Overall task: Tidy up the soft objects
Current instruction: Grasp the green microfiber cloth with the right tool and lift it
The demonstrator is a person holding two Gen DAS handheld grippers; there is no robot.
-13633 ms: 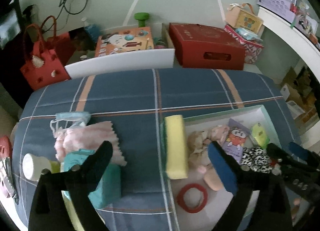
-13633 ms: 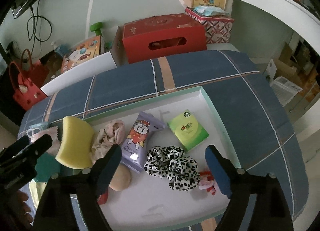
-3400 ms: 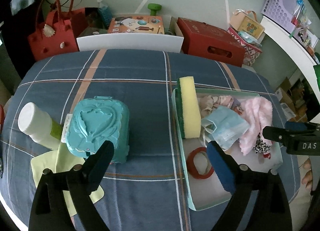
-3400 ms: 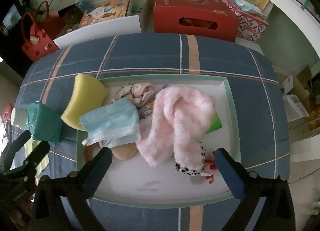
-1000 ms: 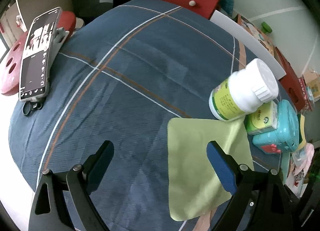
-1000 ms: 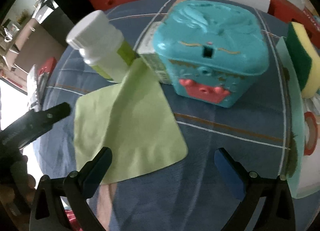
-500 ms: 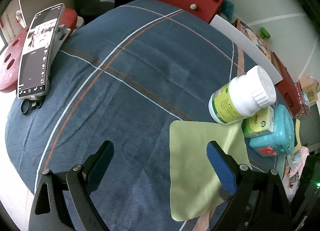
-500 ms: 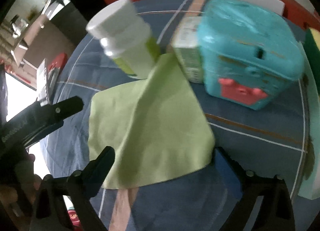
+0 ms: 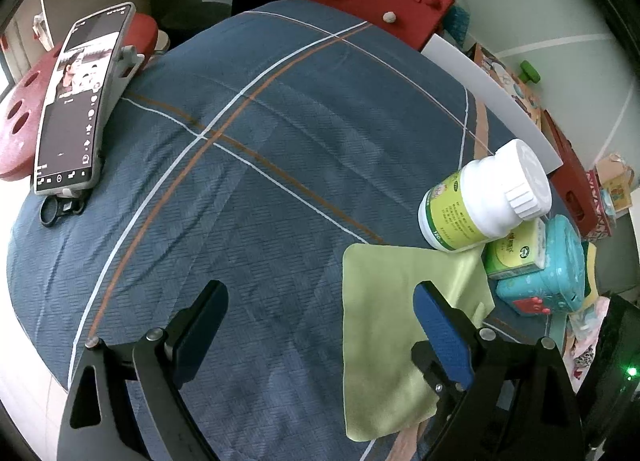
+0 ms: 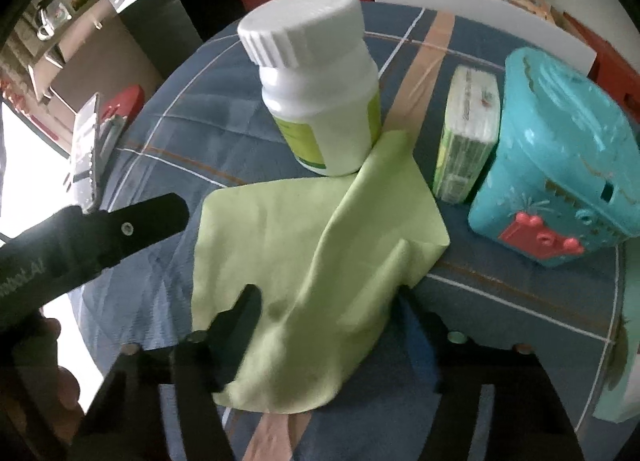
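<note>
Green cloth (image 10: pixel 304 261) spread on plaid-covered tabletop (image 9: pixel 248 165), far corner tucked under white bottle (image 10: pixel 320 101); near part bunched between closing jaws of right hand-held gripper (image 10: pixel 324 313). Left hand-held gripper (image 9: pixel 320 317) wide open, holding nothing, above tabletop

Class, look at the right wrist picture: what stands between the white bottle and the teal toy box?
A small green tissue pack stands between the white bottle and the teal toy box; the right wrist view shows it best.
</note>
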